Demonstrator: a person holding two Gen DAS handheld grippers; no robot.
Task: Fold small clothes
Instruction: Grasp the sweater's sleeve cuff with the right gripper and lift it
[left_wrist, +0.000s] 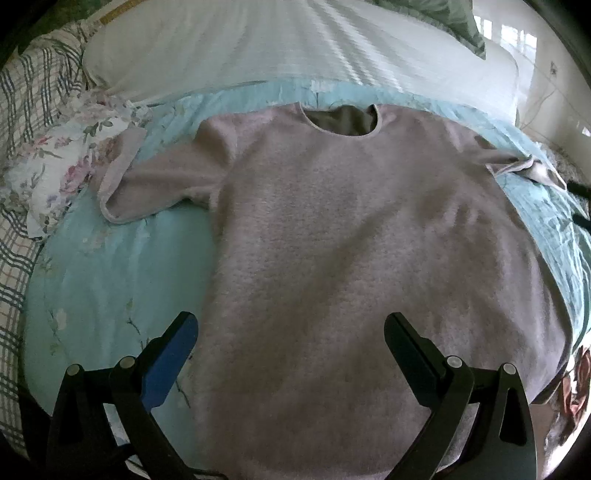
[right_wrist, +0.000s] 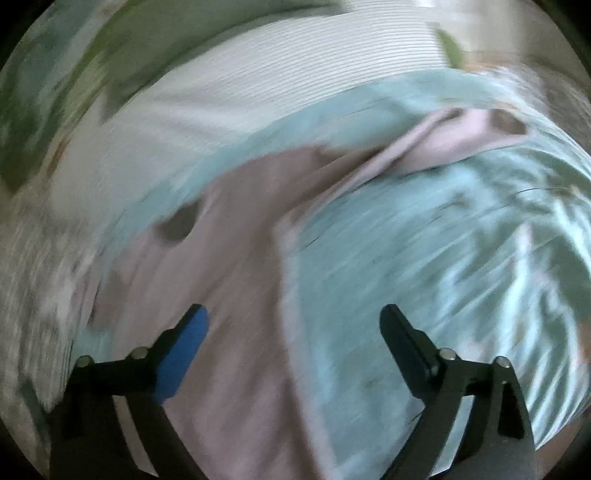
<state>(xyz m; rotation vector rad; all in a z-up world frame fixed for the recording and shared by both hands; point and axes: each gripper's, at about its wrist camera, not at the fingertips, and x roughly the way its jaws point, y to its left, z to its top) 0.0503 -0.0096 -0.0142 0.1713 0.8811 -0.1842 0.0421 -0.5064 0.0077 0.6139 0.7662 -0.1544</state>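
Observation:
A pale pink fuzzy short-sleeved top (left_wrist: 332, 240) lies flat, front up, on a light blue floral bedsheet (left_wrist: 110, 280), neckline away from me. Its left sleeve (left_wrist: 147, 184) is spread out; its right sleeve (left_wrist: 517, 162) is crumpled at the far right. My left gripper (left_wrist: 291, 328) hovers open over the lower left part of the top, nothing between its fingers. The right wrist view is blurred by motion. There my right gripper (right_wrist: 295, 321) stands open above the top's right side edge (right_wrist: 288, 258), with the right sleeve (right_wrist: 443, 140) farther off. It holds nothing.
A white striped pillow or mattress pad (left_wrist: 295, 48) lies beyond the top. A floral cloth (left_wrist: 66, 155) and a plaid cover (left_wrist: 22, 110) sit at the left. A shiny floor (left_wrist: 546, 74) shows past the bed's right edge.

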